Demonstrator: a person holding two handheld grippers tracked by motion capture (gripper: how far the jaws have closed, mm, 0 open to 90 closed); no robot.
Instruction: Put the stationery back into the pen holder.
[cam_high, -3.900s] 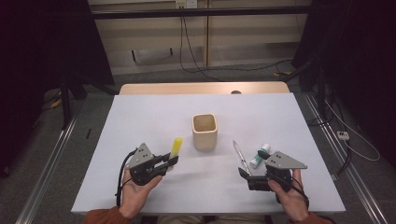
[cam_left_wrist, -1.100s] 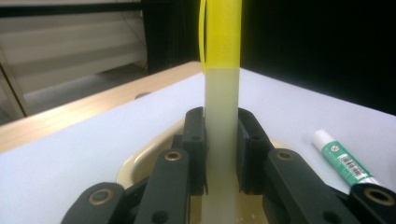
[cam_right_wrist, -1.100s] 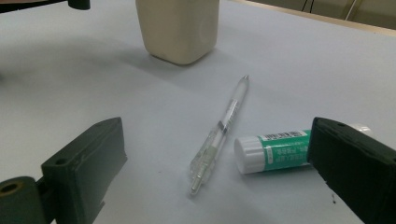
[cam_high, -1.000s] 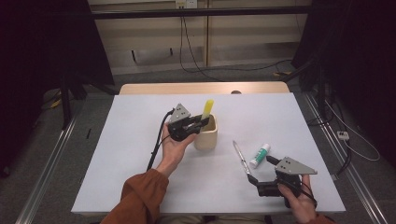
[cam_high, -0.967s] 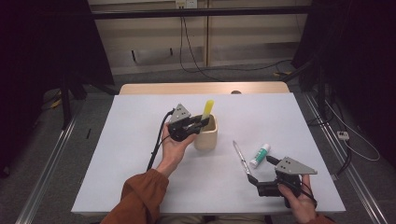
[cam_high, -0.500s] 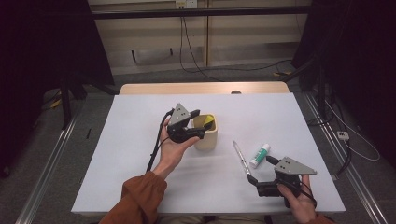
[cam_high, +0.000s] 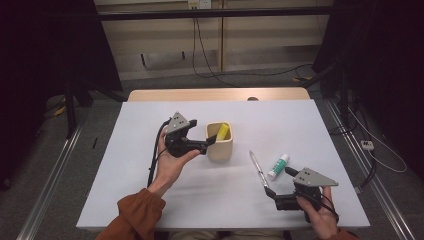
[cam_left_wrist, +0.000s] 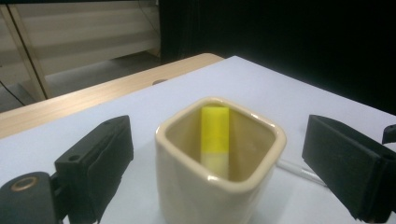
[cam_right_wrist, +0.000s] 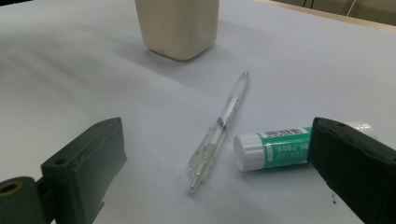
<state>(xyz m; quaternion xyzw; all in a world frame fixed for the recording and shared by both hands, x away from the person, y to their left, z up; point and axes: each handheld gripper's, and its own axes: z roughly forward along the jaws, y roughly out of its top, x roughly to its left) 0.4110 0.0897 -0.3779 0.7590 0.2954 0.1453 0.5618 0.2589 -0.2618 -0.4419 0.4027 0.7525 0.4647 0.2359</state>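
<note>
The left tool (cam_high: 212, 140) stands with its jaws spread wide beside the rim of the cream square ceramic cup (cam_high: 220, 142); the jaws have just been opening, and nothing is between the pads. The yellow rectangular marker (cam_left_wrist: 215, 135) stands inside the cup, leaning against the far wall, clear of both pads. The step in hand is judged to be the release and withdrawal. Back the left tool straight away from the cup with the jaws kept wide, so that neither pad clips the rim or tips the cup.

The right tool (cam_high: 276, 198) rests on the white surface (cam_high: 310, 120), jaws apart and empty. The clear plastic pen (cam_right_wrist: 219, 128) and the green-and-white glue stick (cam_right_wrist: 273, 148) lie just ahead of it, on the near side of the cup, side by side. Approach one item squarely, pads either side of its barrel.
</note>
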